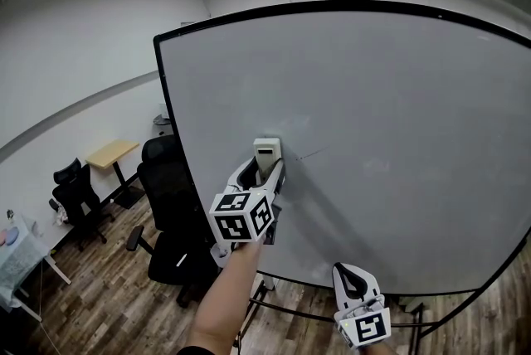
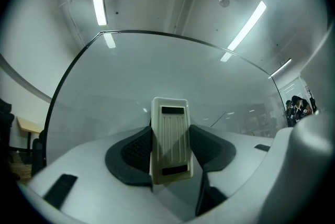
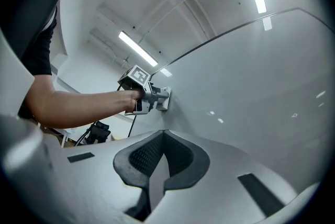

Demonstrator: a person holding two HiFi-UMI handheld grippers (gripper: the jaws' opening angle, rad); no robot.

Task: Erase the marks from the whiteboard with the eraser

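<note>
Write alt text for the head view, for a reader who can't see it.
The left tool holds a cream eraser against a large whiteboard, just left of a faint short mark. The right tool hangs low near the board's bottom edge, holding nothing. Black office chairs stand on a wood floor at left.

Left tongs (image 1: pixel 265 172) clamped, right tongs (image 3: pixel 163 138) closed
</note>
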